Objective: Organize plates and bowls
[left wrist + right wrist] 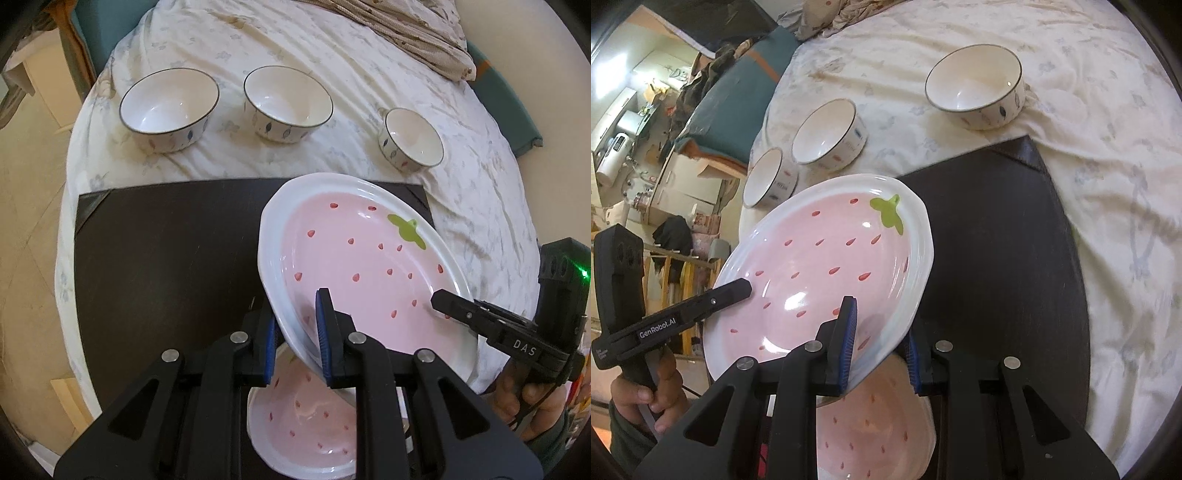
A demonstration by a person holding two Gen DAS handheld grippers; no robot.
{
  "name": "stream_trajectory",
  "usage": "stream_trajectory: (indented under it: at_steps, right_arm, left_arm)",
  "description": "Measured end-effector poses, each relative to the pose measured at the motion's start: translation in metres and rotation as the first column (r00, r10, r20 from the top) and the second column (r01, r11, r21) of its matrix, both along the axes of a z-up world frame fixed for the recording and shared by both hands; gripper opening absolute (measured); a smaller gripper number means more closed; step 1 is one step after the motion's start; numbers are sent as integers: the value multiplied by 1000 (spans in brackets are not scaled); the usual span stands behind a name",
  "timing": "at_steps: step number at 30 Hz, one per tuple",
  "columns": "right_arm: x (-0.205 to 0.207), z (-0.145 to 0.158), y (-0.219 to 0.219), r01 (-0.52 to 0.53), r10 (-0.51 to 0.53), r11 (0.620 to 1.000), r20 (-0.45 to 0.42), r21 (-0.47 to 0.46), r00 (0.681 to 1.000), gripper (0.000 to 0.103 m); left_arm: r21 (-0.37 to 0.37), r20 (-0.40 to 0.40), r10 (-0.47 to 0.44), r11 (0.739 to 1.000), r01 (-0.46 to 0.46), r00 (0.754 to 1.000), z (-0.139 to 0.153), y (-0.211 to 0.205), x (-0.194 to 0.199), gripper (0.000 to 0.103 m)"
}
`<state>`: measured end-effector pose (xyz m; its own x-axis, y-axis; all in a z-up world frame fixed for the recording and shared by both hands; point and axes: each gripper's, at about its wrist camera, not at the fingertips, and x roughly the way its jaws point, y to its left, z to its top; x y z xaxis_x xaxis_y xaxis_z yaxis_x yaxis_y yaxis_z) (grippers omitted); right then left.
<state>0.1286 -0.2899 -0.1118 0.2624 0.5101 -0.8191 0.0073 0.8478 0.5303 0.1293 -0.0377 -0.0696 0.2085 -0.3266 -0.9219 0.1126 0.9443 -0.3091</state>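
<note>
A pink strawberry plate (362,258) with a white rim is held tilted in the air above a dark mat (166,251). My left gripper (295,343) is shut on its near-left rim. My right gripper (879,347) is shut on the opposite rim; it also shows in the left wrist view (448,304). The plate also shows in the right wrist view (820,266). A second strawberry plate (314,424) lies flat on the mat under it, also in the right wrist view (871,428). Three white bowls (170,110) (288,105) (412,138) stand on the sheet beyond the mat.
The mat (997,240) lies on a bed with a pale flowered sheet (295,44). A crumpled patterned blanket (406,33) lies at the far end. The bed's edges drop to the floor (26,258) on the left. Room clutter (646,147) shows past the bed.
</note>
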Motion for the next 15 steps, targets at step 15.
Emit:
stream_trajectory:
  at_steps: [15]
  right_arm:
    - [-50, 8, 13, -35, 35, 998, 15, -43, 999, 26]
  left_arm:
    - [8, -14, -20, 1000, 20, 1000, -4, 6, -51, 16]
